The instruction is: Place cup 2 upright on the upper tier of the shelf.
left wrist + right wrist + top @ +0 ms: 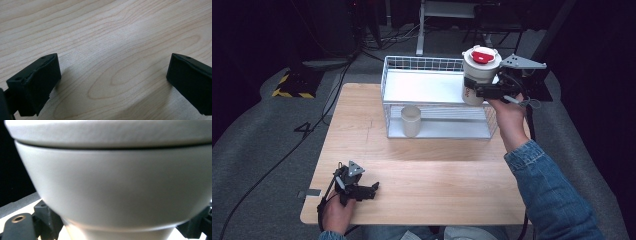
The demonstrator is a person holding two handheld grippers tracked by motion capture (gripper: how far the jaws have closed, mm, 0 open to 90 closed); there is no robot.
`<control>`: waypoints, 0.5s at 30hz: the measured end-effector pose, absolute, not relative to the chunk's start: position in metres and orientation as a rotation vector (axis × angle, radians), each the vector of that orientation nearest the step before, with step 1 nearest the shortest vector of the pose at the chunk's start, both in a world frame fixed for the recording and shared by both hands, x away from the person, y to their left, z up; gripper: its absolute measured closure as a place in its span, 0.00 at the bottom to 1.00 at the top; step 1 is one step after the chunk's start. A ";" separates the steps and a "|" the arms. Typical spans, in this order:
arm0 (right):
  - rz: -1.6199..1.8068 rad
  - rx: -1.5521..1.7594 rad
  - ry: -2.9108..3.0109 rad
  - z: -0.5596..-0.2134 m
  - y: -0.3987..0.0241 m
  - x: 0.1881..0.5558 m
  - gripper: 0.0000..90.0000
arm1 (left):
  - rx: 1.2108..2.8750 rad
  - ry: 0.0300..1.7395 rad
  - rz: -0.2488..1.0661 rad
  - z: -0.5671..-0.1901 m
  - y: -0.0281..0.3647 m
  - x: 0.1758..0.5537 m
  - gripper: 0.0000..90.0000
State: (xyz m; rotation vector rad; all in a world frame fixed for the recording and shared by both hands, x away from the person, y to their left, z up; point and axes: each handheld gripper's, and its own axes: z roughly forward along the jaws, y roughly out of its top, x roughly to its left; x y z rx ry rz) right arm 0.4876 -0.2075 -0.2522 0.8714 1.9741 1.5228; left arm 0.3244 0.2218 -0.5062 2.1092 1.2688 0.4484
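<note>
Gripped at its side, a white lidded container (480, 75) with a red knob on top is held in the air at the right far corner of a white wire rack (432, 95), level with the rack's upper shelf. The right gripper (484, 91) is clamped on the container's body, its fingers pressed to either side; in the right gripper view the pale wall of the container (112, 182) is seen very close, with the rim of the lid above it. The container is upright and appears not to be resting on anything, though whether its base touches the rack's edge cannot be told.

On the rack's lower level a pale cup (410, 120) is standing, well apart from the container. The rack is set at the far side of the wooden tabletop (422, 175).

The left gripper (362, 190) is rested on the near left part of the tabletop, with its fingers (35, 85) spread wide and nothing between them.

The step in hand is judged to be the carrying of the container to or from the upper shelf. If it is to be placed, the container must be brought leftward over the shelf, kept upright, and lowered until its base is borne before the fingers are released; the raised wire rim must be cleared.
</note>
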 end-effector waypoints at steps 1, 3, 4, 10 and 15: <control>1.523 0.878 1.971 -0.252 -0.206 0.491 0.15 | 2.109 1.269 0.448 -0.506 0.222 0.324 0.00; 1.523 0.889 1.960 -0.252 -0.203 0.496 0.15 | 2.110 1.269 0.447 -0.506 0.222 0.325 0.00; 1.524 0.889 1.959 -0.252 -0.202 0.499 0.15 | 2.110 1.269 0.448 -0.506 0.222 0.325 0.00; 1.514 0.913 1.926 -0.253 -0.194 0.515 0.15 | 2.109 1.277 0.449 -0.506 0.222 0.325 0.00; 1.522 0.929 1.908 -0.255 -0.188 0.526 0.15 | 2.108 1.277 0.449 -0.506 0.222 0.325 0.00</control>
